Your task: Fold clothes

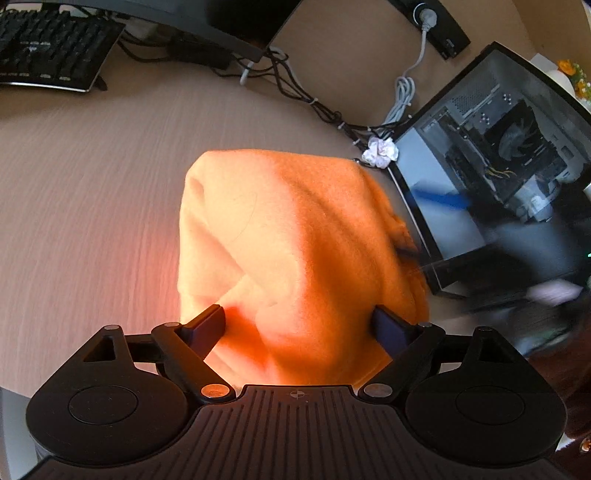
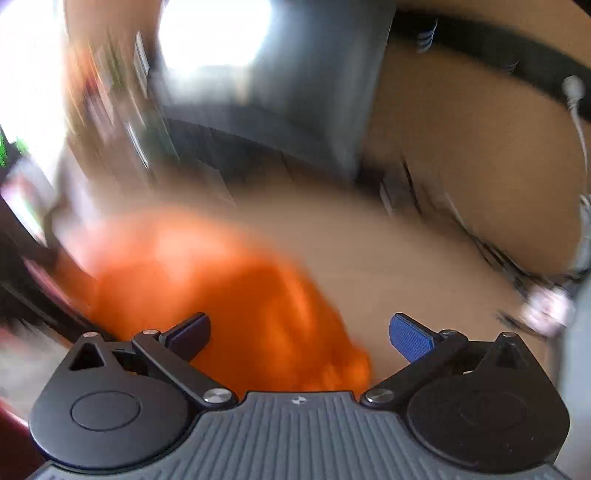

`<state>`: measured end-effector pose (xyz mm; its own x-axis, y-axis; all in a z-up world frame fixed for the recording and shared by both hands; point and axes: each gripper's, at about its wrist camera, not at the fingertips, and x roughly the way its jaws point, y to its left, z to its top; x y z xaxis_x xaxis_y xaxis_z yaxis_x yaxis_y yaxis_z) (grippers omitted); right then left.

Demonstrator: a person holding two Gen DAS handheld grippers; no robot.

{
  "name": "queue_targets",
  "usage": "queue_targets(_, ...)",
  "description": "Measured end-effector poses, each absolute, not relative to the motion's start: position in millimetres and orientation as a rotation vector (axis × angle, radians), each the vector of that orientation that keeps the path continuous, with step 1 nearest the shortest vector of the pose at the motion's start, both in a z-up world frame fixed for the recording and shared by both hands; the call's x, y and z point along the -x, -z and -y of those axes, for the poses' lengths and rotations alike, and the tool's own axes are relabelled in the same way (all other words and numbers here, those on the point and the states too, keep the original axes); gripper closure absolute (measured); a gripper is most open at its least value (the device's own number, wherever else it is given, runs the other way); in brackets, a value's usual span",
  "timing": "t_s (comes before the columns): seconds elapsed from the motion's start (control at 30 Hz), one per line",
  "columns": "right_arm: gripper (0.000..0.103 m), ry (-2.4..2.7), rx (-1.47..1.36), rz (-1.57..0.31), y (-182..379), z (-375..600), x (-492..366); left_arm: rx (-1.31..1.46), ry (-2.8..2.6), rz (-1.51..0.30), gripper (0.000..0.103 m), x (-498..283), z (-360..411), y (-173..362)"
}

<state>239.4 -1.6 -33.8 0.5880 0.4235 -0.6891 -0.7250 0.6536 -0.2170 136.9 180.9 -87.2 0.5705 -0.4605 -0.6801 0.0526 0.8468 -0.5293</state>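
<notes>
An orange fleece garment [image 1: 291, 236] lies bunched in a folded heap on the light wooden table [image 1: 81, 192]. My left gripper [image 1: 299, 325] is open, its two dark fingers standing on either side of the near end of the cloth. In the blurred right wrist view the same orange garment [image 2: 236, 295] lies at the lower left. My right gripper [image 2: 299, 334] is open, with its left finger [image 2: 192, 332] over the cloth and its blue-padded right finger [image 2: 410, 338] over bare table.
A glass-sided computer case [image 1: 491, 177] stands right of the cloth. Black cables [image 1: 295, 85], a white cable [image 1: 406, 92] and a crumpled white tissue [image 1: 380, 149] lie behind it. A black keyboard [image 1: 48, 48] sits far left, with a monitor base [image 1: 221, 33] behind.
</notes>
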Motion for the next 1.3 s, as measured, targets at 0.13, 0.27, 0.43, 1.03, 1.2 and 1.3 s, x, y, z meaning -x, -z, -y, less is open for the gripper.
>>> queue_targets(0.13, 0.0, -0.639, 0.544, -0.646, 59, -13, -232, 0.416, 0.264, -0.925, 0.01, -129, -180, 87)
queue_targets(0.27, 0.0, -0.652, 0.466, -0.687, 57, -6, -239, 0.431, 0.27, -0.903, 0.01, -124, -184, 83)
queue_targets(0.43, 0.0, -0.672, 0.425, -0.731, 57, -1, -250, 0.411, 0.29, -0.851, 0.01, -118, -180, 70)
queue_targets(1.03, 0.0, -0.681, 0.403, -0.742, 60, 4, -251, 0.393, 0.401, -0.861, 0.007, -88, -209, 66)
queue_targets(1.2, 0.0, -0.669, 0.404, -0.733, 60, 2, -248, 0.508, 0.553, -0.614, 0.004, -87, -212, 18)
queue_targets(1.3, 0.0, -0.666, 0.398, -0.735, 60, 1, -248, 0.526, 0.579, -0.654, 0.002, -111, -195, 32)
